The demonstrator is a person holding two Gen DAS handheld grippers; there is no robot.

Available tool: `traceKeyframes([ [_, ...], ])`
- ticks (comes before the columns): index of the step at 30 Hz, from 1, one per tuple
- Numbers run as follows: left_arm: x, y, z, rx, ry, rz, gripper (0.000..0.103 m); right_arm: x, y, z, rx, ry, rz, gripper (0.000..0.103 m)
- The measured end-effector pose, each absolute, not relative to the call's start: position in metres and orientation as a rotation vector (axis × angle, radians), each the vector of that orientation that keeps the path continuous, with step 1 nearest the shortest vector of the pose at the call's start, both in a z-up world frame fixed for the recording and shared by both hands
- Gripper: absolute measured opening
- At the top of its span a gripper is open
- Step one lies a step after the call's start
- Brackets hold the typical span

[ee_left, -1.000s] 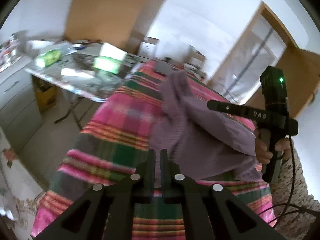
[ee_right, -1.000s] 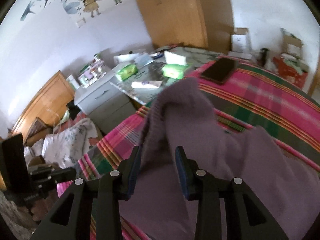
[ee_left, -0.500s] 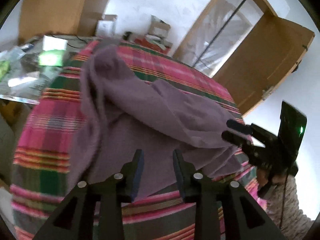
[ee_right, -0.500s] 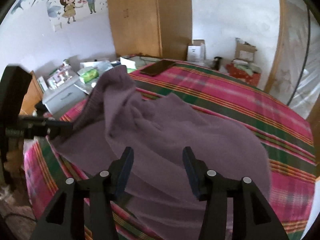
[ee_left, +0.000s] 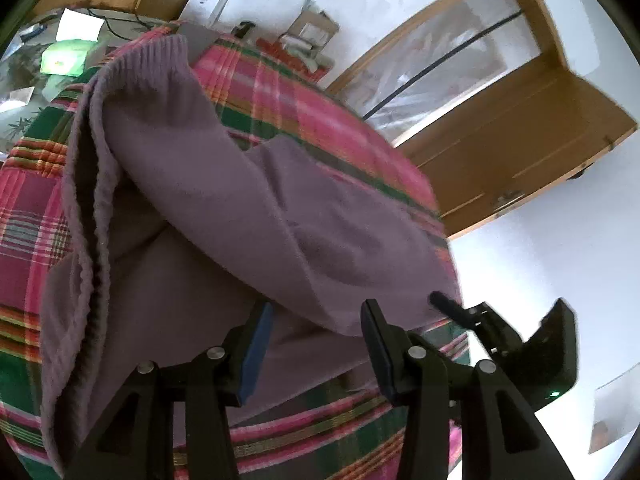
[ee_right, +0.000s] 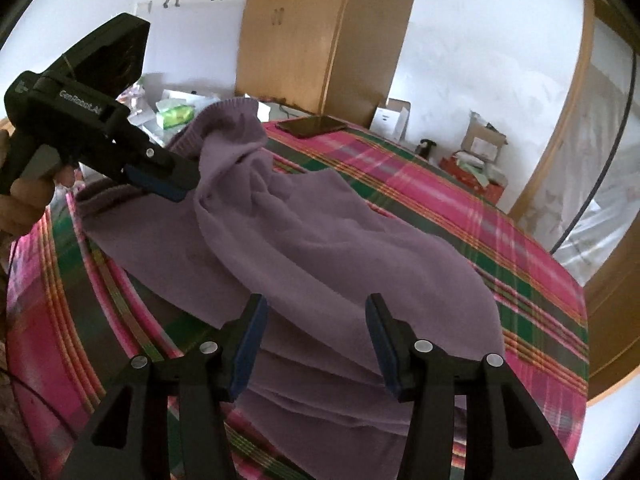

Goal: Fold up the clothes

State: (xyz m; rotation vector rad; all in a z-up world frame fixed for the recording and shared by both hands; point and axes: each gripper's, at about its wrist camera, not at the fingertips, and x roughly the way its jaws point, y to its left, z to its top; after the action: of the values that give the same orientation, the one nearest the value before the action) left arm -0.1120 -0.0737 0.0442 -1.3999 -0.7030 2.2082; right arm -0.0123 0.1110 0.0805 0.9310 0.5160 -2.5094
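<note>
A purple knit sweater (ee_left: 248,216) lies loosely folded and rumpled on the pink and green plaid bedspread (ee_left: 328,120). My left gripper (ee_left: 316,312) hovers over its near fold; the jaws are opening, cloth lies below the gap, and the pads do not press it. In the right wrist view the left gripper (ee_right: 182,188) sits by the ribbed hem (ee_right: 112,196), with a hand (ee_right: 24,196) on its grip. My right gripper (ee_right: 316,308) stands open above the sweater's (ee_right: 328,248) other end, and shows in the left wrist view as the right gripper (ee_left: 444,302) at the cloth's edge.
A dark phone (ee_right: 312,126) lies on the bed's far side. A side table (ee_left: 20,80) with green tissue packs (ee_right: 174,116) stands beyond the bed, next to a wooden wardrobe (ee_right: 320,40). Cardboard boxes (ee_right: 480,140) and a wooden door (ee_left: 520,140) line the far wall.
Both grippers held the sweater up a second ago, the left one shut. Their jaws have spread, the sweater has dropped onto the bed, and both views have swung towards the door side.
</note>
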Motion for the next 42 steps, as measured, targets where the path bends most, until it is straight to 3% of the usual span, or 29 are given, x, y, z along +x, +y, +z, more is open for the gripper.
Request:
traceKeyframes([
  [6, -0.129, -0.074, 0.029, -1.509, -0.771, 2.191, 0.046, -0.017, 0.115, 0.071, 0.952, 0.604, -2.546, 0.053],
  [13, -0.150, -0.081, 0.019, -1.565, -0.917, 2.160, 0.044, -0.023, 0.139, 0.071, 0.994, 0.482, -2.611, 0.053],
  [16, -0.155, -0.081, 0.013, -1.589, -0.953, 2.137, 0.037, -0.022, 0.143, 0.070, 1.009, 0.472, -2.598, 0.053],
  [20, -0.162, -0.076, 0.012, -1.592, -0.947, 2.143, 0.015, -0.021, 0.146, 0.064, 1.033, 0.537, -2.614, 0.053],
  [23, -0.162, -0.081, 0.016, -1.552, -0.985, 2.148, 0.009, -0.026, 0.155, 0.062, 1.079, 0.480, -2.657, 0.053],
  [32, -0.152, -0.102, 0.064, -1.299, -1.044, 2.252, 0.007, -0.033, 0.170, 0.070, 1.066, 0.274, -2.740, 0.053],
  [36, -0.152, -0.115, 0.082, -1.217, -1.074, 2.279, 0.007, -0.034, 0.175, 0.075, 1.051, 0.236, -2.777, 0.044],
  [39, -0.151, -0.124, 0.094, -1.160, -1.091, 2.308, 0.007, -0.037, 0.183, 0.077, 1.057, 0.188, -2.833, 0.044],
  [42, -0.153, -0.132, 0.099, -1.116, -1.123, 2.326, 0.007, -0.041, 0.195, 0.077, 1.085, 0.080, -2.867, 0.032],
])
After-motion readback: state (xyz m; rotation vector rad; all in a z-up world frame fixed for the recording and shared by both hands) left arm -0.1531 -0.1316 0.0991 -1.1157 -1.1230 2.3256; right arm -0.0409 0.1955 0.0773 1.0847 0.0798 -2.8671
